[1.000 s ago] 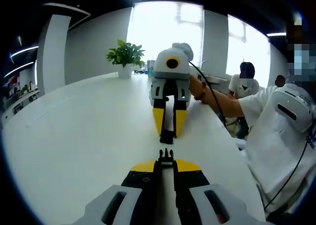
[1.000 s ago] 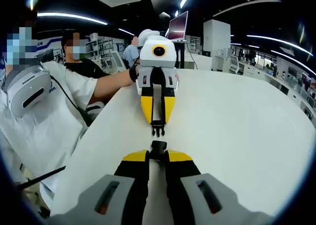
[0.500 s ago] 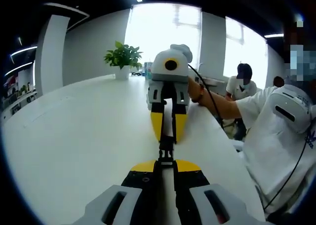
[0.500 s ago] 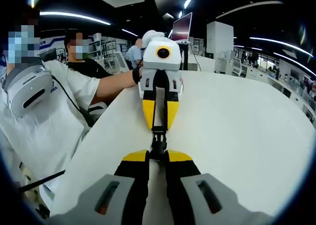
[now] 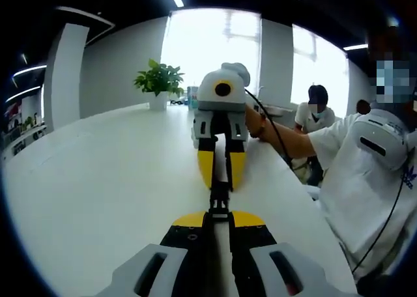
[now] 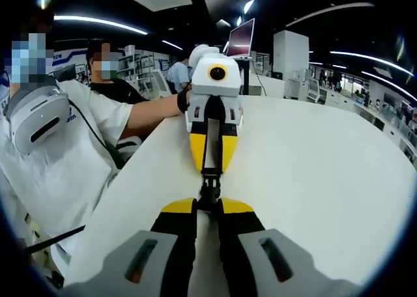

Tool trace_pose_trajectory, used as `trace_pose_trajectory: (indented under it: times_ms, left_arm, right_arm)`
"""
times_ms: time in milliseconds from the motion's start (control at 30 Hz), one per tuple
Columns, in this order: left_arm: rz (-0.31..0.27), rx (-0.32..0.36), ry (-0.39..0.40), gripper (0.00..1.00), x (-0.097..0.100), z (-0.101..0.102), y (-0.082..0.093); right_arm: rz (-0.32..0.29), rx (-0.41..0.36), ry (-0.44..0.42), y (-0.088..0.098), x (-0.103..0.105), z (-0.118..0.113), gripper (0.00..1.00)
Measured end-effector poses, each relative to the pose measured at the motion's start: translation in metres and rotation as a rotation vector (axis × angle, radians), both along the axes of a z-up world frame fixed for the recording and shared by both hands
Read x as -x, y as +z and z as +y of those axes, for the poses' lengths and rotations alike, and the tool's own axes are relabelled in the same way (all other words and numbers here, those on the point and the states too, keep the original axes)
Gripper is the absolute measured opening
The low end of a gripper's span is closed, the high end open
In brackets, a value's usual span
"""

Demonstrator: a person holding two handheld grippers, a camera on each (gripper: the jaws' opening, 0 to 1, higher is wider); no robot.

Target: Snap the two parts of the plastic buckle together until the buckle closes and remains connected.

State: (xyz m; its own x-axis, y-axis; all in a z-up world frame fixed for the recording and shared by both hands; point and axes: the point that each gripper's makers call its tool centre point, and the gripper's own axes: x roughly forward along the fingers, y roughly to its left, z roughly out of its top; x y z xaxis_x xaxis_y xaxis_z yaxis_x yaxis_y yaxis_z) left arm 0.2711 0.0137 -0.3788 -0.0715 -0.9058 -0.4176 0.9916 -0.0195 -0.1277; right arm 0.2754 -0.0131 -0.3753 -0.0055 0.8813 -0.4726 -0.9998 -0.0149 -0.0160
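My left gripper (image 5: 219, 213) has its jaws pinched tight on one half of the black plastic buckle (image 5: 219, 196), and my right gripper (image 6: 208, 200) is clamped the same way on the other half. The two halves meet nose to nose directly between the yellow jaw tips, held just above the white table (image 5: 111, 180), and from here they look joined into one short black piece. I cannot tell whether the latch has fully clicked home.

Judging from that, the main risk is letting go too soon: if the prongs are only partly seated, the halves would spring apart or drop to the table beside the buckle. A slight twist between my two hands could also jam the prongs crooked, since both grips are narrow and close to the joint.

Beyond the buckle, a potted plant (image 5: 157, 82) stands at the table's far end, and a person's white sleeve (image 6: 107, 118) lies along its edge. I can read no brand, label or writing anywhere.
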Motion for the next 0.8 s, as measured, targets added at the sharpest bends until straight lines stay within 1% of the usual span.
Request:
trace_pose_trajectory:
  times_ms: [100, 200, 267, 300, 333, 367, 433, 500, 633, 700, 800]
  left_arm:
    - [-0.016, 0.007, -0.017, 0.10, 0.007, -0.004, -0.001]
    - [-0.021, 0.007, -0.020, 0.10, 0.008, -0.003, -0.001]
    - [-0.012, 0.009, -0.021, 0.10, 0.006, -0.003, 0.000]
    - [0.013, 0.023, -0.038, 0.10, 0.011, -0.006, 0.000]
    - [0.015, 0.016, -0.045, 0.10, 0.011, -0.004, 0.000]
    - [0.015, 0.018, -0.046, 0.10, 0.011, -0.004, 0.001]
    - [0.007, 0.012, -0.045, 0.10, 0.014, -0.005, 0.001]
    - [0.004, 0.010, -0.045, 0.09, 0.010, -0.003, 0.002]
    - [0.021, 0.014, -0.044, 0.09, 0.009, -0.002, 0.002]
    - [0.003, 0.012, -0.051, 0.08, 0.013, -0.003, 0.002]
    - [0.007, 0.011, -0.050, 0.07, 0.006, 0.000, 0.003]
  right_arm:
    - [0.003, -0.007, 0.012, 0.000, 0.001, 0.001, 0.11]
    - [-0.003, -0.006, 0.016, 0.001, 0.002, 0.002, 0.11]
    - [-0.002, -0.011, 0.020, 0.001, 0.003, 0.002, 0.11]
    - [0.015, -0.030, 0.025, 0.001, 0.005, 0.006, 0.11]
    - [0.025, -0.028, 0.052, 0.001, 0.011, 0.007, 0.11]
    - [0.015, -0.028, 0.042, 0.001, 0.009, 0.006, 0.11]
    - [0.036, -0.025, 0.031, 0.002, 0.009, 0.005, 0.11]
    - [0.023, -0.023, 0.040, 0.002, 0.010, 0.004, 0.11]
    - [0.021, -0.027, 0.047, 0.002, 0.015, 0.004, 0.10]
    - [0.021, -0.027, 0.051, 0.003, 0.015, 0.003, 0.10]
    - [0.046, -0.031, 0.042, 0.003, 0.014, 0.003, 0.10]
